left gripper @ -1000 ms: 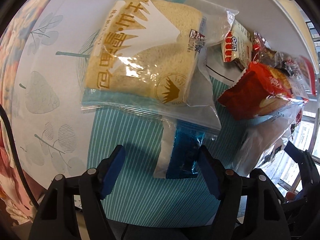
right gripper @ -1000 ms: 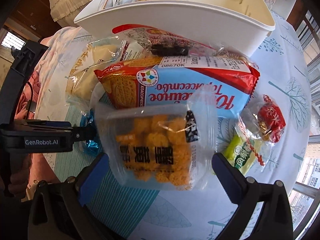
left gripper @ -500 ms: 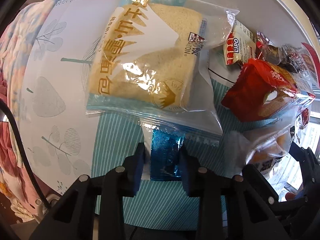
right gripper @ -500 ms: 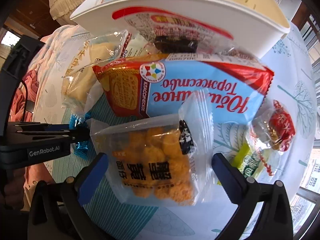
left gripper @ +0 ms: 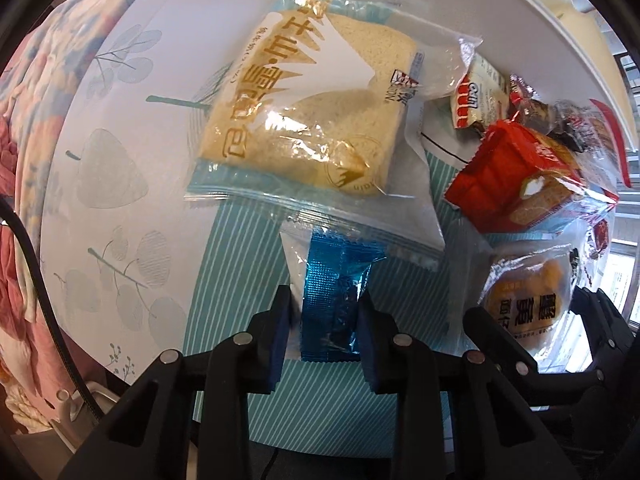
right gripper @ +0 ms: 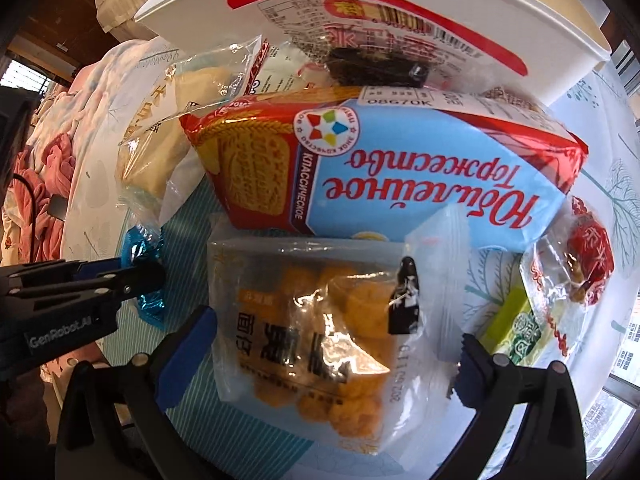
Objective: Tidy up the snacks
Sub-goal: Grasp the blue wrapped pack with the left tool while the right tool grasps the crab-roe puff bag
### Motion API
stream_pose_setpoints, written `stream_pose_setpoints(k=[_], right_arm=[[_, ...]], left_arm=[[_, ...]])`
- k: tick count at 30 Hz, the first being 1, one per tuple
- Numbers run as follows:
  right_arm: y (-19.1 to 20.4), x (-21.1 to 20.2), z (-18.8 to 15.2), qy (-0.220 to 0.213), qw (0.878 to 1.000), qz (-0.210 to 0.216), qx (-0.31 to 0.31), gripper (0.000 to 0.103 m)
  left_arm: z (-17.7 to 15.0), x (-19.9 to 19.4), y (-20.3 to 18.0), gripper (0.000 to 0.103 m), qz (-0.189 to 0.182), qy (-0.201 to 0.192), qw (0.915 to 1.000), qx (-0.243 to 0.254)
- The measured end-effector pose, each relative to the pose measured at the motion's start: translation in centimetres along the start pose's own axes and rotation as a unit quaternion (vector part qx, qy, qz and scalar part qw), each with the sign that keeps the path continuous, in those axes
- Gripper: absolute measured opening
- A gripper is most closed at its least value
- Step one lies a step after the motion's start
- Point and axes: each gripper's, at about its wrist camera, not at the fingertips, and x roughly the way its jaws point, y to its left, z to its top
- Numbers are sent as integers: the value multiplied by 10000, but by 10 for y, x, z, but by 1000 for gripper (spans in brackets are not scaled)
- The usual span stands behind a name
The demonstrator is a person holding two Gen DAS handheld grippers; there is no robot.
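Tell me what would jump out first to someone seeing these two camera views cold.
Probably the big red and blue biscuit pack, lying across the middle of the right wrist view just in front of the white basket. Below it, a clear bag of orange puffs sits between the open fingers of the right gripper. In the left wrist view, the left gripper is closed on a shiny blue packet, just below a large bag of sliced bread.

Your table [left gripper: 120, 128] wears a leaf-print cloth; a pink floral blanket [left gripper: 24, 92] lies left, daylit windows [right gripper: 624, 356] right.
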Motion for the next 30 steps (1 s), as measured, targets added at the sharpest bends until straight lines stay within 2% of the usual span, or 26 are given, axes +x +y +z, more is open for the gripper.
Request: stream_pose_setpoints(k=[5, 7, 13, 21, 25, 30], right_arm=[[-3, -5, -3, 25, 10000, -37, -34, 99], [0, -8, -5, -12, 9999, 13, -113, 88], [2, -13, -7, -70, 9999, -37, -132, 80], [1, -22, -13, 146, 9998, -122, -23, 76], [-6, -28, -18, 263, 9993, 55, 242, 75], [-16, -44, -24, 211, 9980, 277, 533, 75]], left_arm=[[-10, -15, 2, 29, -37, -177, 9998, 22], [-11, -21, 5, 29, -56, -256, 9997, 25], [-16, -47, 12, 29, -100, -505, 9986, 149], [-17, -93, 17, 29, -80, -875, 9957, 288], [-17, -117, 19, 29, -66, -1094, 9932, 387], [-17, -149, 21, 29, 7, -1323, 9898, 525]])
